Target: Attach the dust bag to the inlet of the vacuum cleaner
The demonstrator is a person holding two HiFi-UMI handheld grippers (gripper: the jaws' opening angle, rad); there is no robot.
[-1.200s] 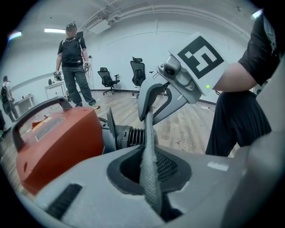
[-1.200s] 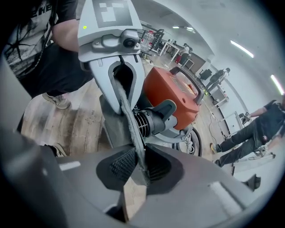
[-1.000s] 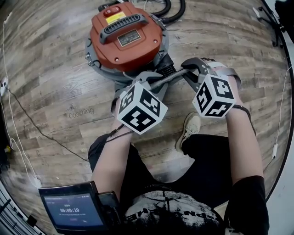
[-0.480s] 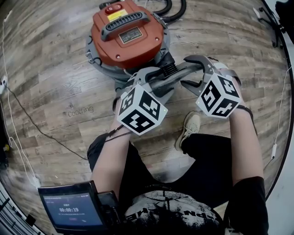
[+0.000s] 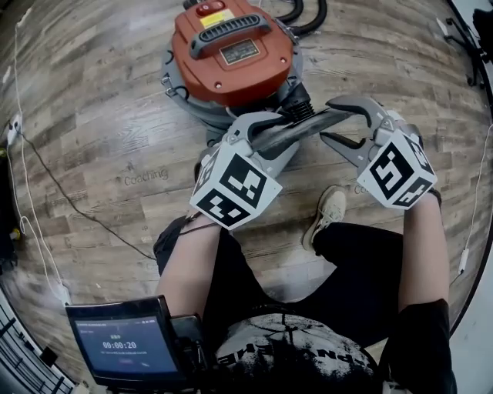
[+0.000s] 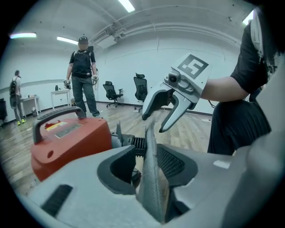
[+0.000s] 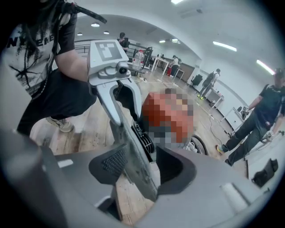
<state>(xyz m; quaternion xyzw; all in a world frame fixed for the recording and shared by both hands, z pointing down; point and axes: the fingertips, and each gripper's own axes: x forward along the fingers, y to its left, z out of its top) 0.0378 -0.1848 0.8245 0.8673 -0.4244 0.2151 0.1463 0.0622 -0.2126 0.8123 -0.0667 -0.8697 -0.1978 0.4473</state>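
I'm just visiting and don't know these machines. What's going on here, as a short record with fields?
Setting: wooden floor, person with a tool in each hand
Machine: vacuum cleaner, orange-topped, black hose behind
Item handled: grey dust bag, flat, spanning between both tools beside the vacuum
Left tool: jaws apart, just been closing, bag between them
Right tool: jaws apart, just been closing, bag between them
Bag attached: apparently not yet

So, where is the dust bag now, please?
In the head view's centre, the dust bag is just lower right of the orange vacuum cleaner, beyond the person's shoe.
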